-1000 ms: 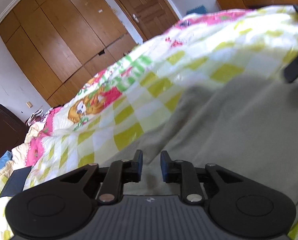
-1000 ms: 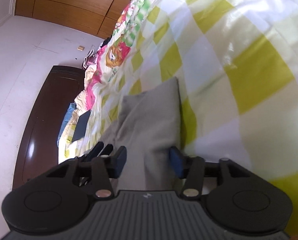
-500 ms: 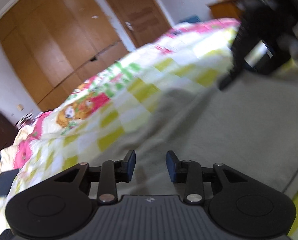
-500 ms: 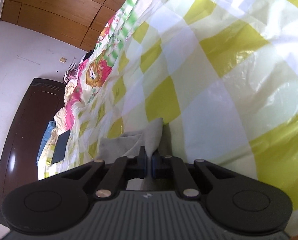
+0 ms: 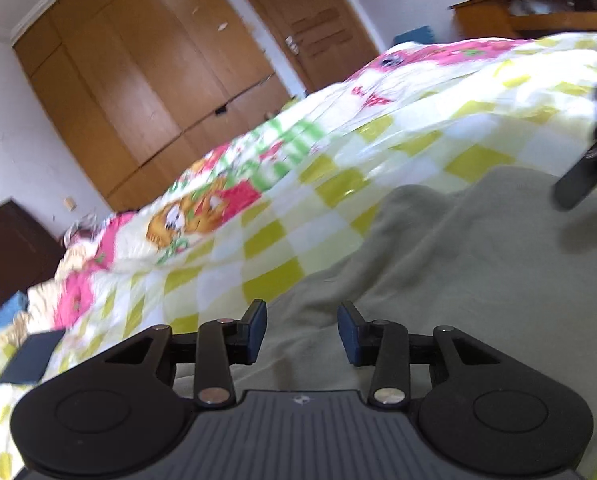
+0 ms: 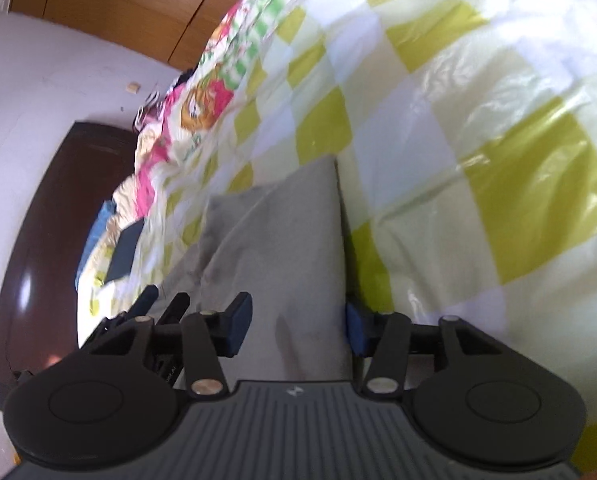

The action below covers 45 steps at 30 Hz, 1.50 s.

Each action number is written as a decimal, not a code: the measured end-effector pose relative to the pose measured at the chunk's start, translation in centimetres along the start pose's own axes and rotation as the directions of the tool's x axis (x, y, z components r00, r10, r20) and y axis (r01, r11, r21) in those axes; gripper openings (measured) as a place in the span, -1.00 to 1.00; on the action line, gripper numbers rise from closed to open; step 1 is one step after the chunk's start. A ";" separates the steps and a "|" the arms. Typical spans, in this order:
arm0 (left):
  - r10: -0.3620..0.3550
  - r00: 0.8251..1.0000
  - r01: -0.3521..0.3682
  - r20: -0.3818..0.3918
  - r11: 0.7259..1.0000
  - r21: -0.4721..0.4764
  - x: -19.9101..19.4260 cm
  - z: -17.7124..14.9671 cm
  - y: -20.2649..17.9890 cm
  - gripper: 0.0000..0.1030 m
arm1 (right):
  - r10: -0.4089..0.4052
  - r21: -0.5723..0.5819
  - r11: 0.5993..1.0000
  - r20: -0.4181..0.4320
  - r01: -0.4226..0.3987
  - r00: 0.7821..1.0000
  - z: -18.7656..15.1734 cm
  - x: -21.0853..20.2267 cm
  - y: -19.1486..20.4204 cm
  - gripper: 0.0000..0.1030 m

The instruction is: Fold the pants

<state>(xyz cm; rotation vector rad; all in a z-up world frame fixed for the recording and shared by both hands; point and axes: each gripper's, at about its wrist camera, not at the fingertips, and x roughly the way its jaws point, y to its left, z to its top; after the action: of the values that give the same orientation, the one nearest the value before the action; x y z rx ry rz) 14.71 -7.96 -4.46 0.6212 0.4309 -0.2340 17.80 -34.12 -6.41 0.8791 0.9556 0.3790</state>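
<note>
- Left gripper (image 5: 301,330), angled down over the near part of the grey pants (image 5: 478,264), has just been opening; its jaws stand apart, cloth below but unpinched.
- The pants lie on a checked quilt (image 5: 338,184), stretching ahead of both tools.
- Right gripper (image 6: 296,326) has just reopened, straddling the pants' right edge, gripping nothing.

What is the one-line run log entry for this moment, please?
left tongs: open, just opening, above grey pants | right tongs: open, just opening, pants between | bedspread: under pants
</note>
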 end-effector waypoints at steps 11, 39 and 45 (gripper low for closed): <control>-0.062 0.998 0.062 0.029 0.998 0.004 0.5 -2.8 -0.2 0.04 | 0.107 -0.020 0.994 0.007 -0.107 0.994 0.4 -1.2 10.3 -0.89; -0.257 0.966 0.223 0.004 0.830 -0.511 -5.3 -12.6 14.1 0.13 | -0.189 -0.450 0.893 -0.353 0.011 0.916 -11.8 21.2 29.1 0.01; -0.280 0.959 0.251 0.049 0.753 -0.608 -8.2 -13.5 15.8 0.29 | -0.251 -0.522 0.853 -0.364 0.027 0.897 -11.4 22.2 31.1 0.10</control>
<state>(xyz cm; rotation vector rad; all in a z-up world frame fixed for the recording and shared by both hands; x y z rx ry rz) 8.50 13.44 -2.51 -0.0823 0.6063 -0.3336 23.13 4.26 2.83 0.2347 1.2356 0.6750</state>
